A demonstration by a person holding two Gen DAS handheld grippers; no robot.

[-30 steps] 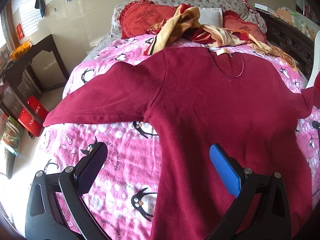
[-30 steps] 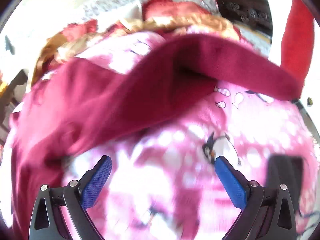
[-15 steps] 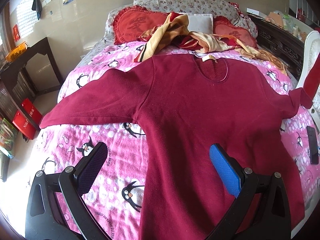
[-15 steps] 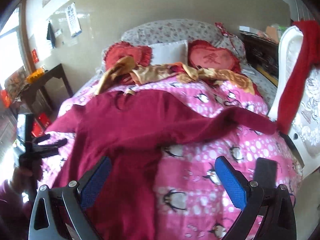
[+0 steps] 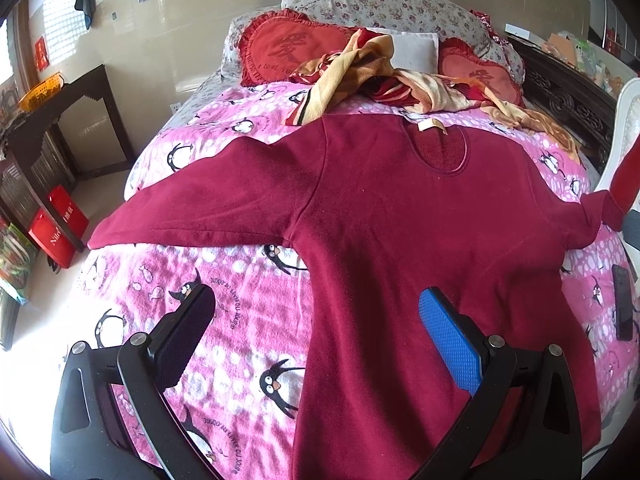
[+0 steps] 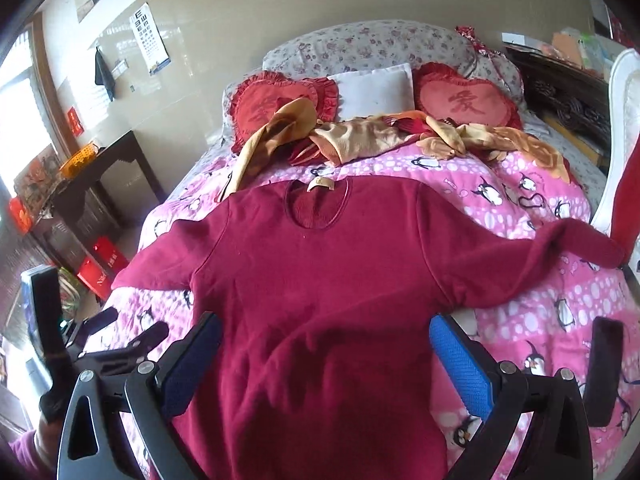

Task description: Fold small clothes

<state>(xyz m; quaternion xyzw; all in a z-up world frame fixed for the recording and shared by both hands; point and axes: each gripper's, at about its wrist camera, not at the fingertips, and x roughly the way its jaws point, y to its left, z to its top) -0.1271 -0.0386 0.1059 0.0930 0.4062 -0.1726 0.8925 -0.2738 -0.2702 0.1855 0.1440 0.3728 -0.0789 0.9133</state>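
The dark red top lies spread flat, front up, on the pink penguin-print bed cover, neckline away from both tools and sleeves stretched out to either side; nothing is folded yet, so the job looks to be at the laying-out stage, about to begin the first fold. The left tool hangs spread wide and empty above the garment's lower left edge, one pad over the cover and the other over the cloth. The right tool is likewise wide apart and holding nothing, straddling the lower body of the top. The next move probably calls for each tool to reach out to a sleeve, pinch it near the cuff and carry it across the chest. Readable writing is scant: an eye chart on the wall ahead of the right tool, "I LOVE" under the character on a heart cushion, and a small tan neck label too small to read.
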